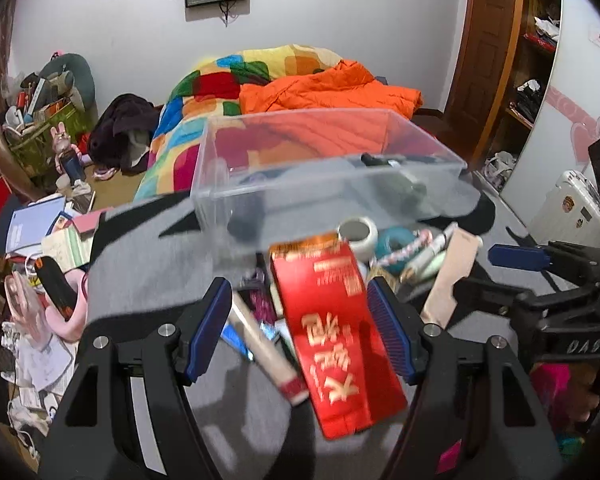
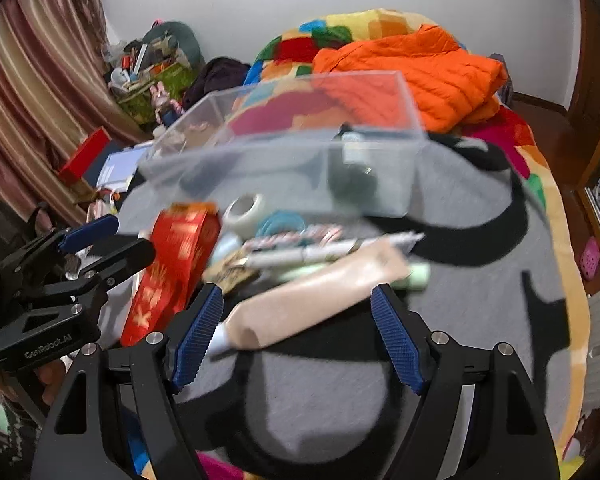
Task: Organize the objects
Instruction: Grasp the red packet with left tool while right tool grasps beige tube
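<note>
L gripper (image 1: 300, 328) w/ fingers spread wide, nothing pinched; the red pack (image 1: 332, 336) lies between the blue pads, its far end toward the clear bin (image 1: 324, 168). Can't tell if either pad touches it. A tan stick w/ red band (image 1: 266, 350) lies just left of the pack, under it at the far end.

R gripper (image 2: 296, 332) also spread wide, holding nothing; the beige tube (image 2: 316, 300) lies across the gap, cap end near the left pad.

Pile sits on a grey/black cloth (image 2: 480, 280) on the bed, just in front of the bin: tape roll (image 1: 358, 234), teal ring (image 1: 394, 240), braided cord (image 2: 296, 238), white pen (image 2: 300, 256), green stick (image 2: 416, 274). Bin holds a dark item (image 2: 354, 184) near its right end; blurry. Orange jacket (image 1: 328, 88) lies beyond the bin.
</note>
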The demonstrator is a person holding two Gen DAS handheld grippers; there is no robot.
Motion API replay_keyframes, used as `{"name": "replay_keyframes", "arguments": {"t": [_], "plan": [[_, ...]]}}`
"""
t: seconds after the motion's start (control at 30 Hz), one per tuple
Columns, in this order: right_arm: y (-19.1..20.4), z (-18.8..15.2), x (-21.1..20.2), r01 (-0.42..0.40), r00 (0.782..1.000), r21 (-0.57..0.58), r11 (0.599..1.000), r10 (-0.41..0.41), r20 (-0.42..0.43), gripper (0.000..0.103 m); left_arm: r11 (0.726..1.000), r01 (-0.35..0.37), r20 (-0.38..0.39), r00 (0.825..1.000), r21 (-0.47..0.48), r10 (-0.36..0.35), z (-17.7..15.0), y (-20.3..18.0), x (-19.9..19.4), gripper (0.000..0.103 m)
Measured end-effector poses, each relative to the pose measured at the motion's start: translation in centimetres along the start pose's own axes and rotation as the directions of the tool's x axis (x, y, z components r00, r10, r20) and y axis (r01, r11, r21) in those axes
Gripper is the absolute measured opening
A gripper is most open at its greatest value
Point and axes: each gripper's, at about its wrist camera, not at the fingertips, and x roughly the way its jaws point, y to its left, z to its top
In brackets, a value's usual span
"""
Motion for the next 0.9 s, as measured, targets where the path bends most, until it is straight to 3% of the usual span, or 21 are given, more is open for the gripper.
{"name": "replay_keyframes", "arguments": {"t": [0.27,0.57,0.9], "plan": [[1.8,-1.1,3.0,0.097,0.994,-0.035,0.995,-0.098,-0.04,0.082,0.999,-0.01,-0.011,1.0,-0.046,0.009,-1.5,1.3,-0.6,0.076],[-0.9,-3.3,1.6,0.161,0.984,-0.059,0.985,-0.165,-0.061,0.082,0.999,0.013,-0.01,1.0,-0.03,-0.014,-0.3,-0.2,0.6,0.082],[-4.6,-5.1,-0.6,0.145,0.988,-0.015,0.989,-0.145,-0.049,0.077,0.998,-0.029,-0.059,0.998,-0.055,0.026,0.6,-1.0,3.9,0.082]]}}
